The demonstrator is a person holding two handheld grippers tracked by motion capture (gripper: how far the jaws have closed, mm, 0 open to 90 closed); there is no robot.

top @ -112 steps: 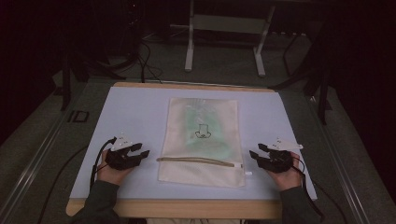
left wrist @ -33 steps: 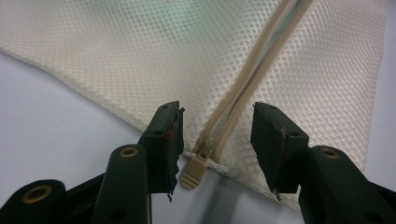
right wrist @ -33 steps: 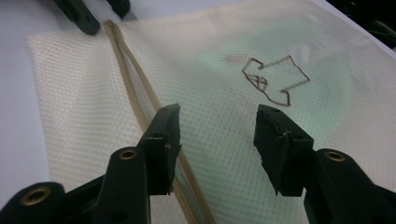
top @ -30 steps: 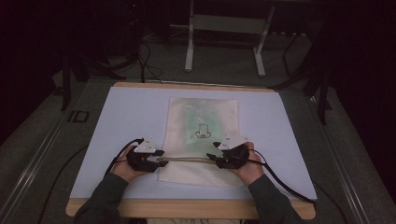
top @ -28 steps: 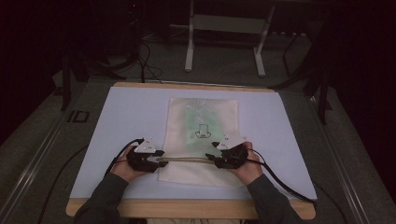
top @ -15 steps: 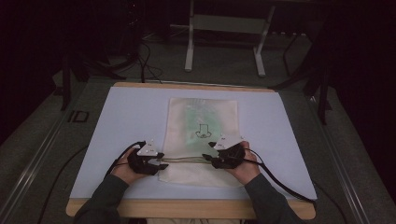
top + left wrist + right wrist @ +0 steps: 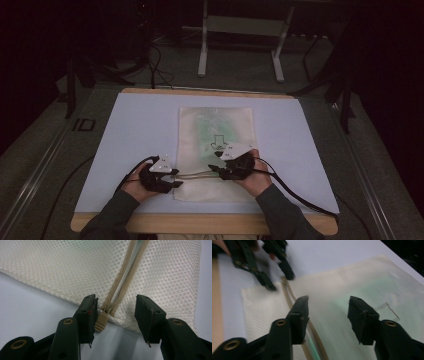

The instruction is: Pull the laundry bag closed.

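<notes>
Working at the near edge of the pale lilac-topped table (image 7: 130, 125), I have both grippers down on a cream mesh zip pouch (image 7: 215, 125) that lies flat in the middle of the mat, with something green showing through its netting.

My left gripper (image 7: 176, 179) sits at the pouch's left end. In the left gripper view its jaws stand apart, one on each side of the tan zipper track (image 7: 125, 277), and the small tan zipper pull tab (image 7: 101, 322) rests just beside the left jaw, touching or almost touching it. The pads do not press on the mesh or the tab, so nothing is pinched there.

My right gripper (image 7: 216, 171) is over the middle of the pouch, near the zipper line. Its jaws have just been closing a little, yet they still stand wide in the right gripper view, hanging above the netting with the zipper track (image 7: 312, 335) running under the left jaw. Nothing is caught between them. That view is blurred, and my other gripper (image 7: 279, 282) appears at its far upper left, by the pouch's end.
</notes>
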